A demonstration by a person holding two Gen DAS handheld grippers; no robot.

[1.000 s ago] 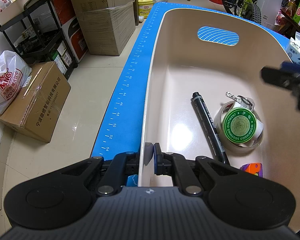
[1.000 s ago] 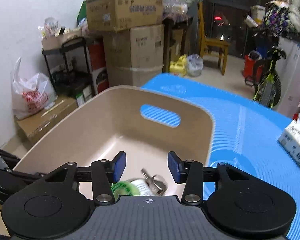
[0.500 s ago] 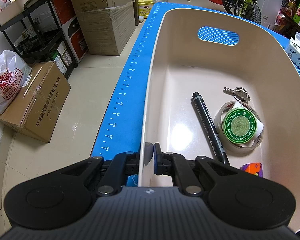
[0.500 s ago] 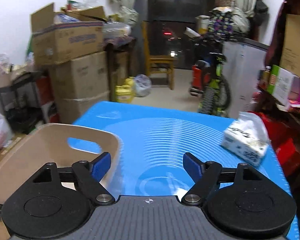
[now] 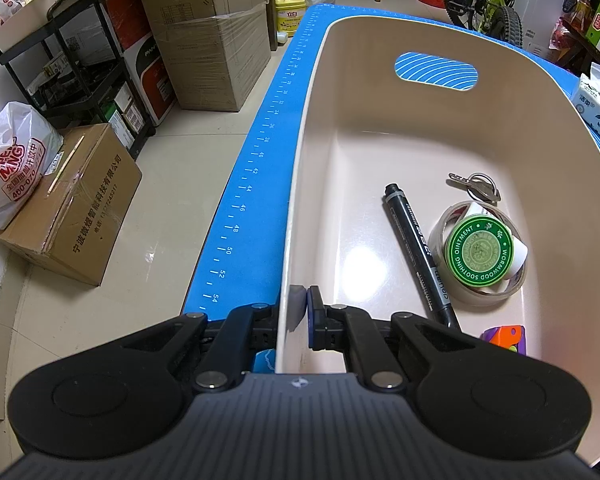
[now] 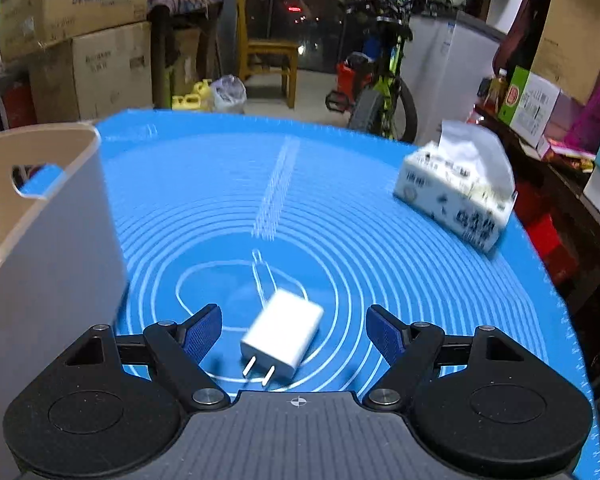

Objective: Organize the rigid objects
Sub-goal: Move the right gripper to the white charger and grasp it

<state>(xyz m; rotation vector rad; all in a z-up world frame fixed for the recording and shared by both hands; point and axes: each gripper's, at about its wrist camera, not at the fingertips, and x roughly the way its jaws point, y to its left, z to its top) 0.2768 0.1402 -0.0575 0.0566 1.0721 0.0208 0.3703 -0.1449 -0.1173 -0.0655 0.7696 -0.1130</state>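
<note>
The near wall of the beige plastic bin is pinched between the closed jaws of the left gripper, so the bin is held steady on the blue ringed mat. Already inside the bin are a black marker pen, a clear tape roll with a green ointment tin in its core, and a bunch of keys.

The right gripper, jaws spread wide, is poised over a white two-pronged plug adapter lying on the mat just beside the bin. A pick-up appears to be in hand: lowering, closing across the adapter's flat sides, then transfer into the bin is called for.
</note>
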